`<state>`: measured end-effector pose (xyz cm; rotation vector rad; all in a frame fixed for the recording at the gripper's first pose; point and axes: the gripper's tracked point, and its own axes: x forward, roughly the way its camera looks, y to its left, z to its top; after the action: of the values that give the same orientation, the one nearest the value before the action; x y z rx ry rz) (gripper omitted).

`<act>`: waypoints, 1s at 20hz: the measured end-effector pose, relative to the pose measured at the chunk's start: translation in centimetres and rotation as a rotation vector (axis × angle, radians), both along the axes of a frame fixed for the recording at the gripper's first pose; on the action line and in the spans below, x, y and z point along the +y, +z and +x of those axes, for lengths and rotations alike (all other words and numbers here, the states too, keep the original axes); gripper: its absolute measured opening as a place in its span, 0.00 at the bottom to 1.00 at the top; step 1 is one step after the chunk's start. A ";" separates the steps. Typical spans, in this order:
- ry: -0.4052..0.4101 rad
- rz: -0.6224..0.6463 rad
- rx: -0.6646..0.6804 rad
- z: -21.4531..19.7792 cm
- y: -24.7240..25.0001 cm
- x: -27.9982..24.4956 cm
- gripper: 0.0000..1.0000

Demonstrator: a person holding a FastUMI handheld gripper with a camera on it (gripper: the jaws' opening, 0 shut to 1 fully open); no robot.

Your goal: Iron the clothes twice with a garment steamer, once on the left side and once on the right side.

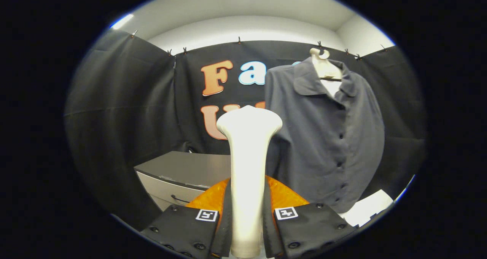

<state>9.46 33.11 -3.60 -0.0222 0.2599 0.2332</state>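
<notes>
No readable brand or label shows on the white garment steamer (248,167), upright with its flared head on top, pinched by the gripper (246,228). At two o'clock beyond it hangs a grey buttoned shirt (331,137) on a hanger (323,67).

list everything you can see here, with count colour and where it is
garment steamer: one, cream white, upright between the fingers, its flared head rising in front of the shirt's sleeve side
shirt: one, dark grey, buttoned, hanging beyond the fingers against the black cloth wall
hanger: one, pale cream, in the shirt's collar, hooked at the top of the wall
cabinet: one, grey with a dark drawer handle, low down beside the steamer, away from the shirt
white sheet: one, white, below the shirt's hem
gripper: one, both fingers pressed on the steamer's handle
</notes>
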 end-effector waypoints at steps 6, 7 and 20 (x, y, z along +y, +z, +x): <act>-0.040 0.037 -0.062 -4.5 4.2 -10.5 0.41; -0.041 0.045 -0.056 -4.8 4.3 -12.1 0.41; -0.010 0.030 -0.041 -4.9 2.6 -26.9 0.41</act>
<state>4.52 6.22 -0.99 0.0042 0.2160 0.2265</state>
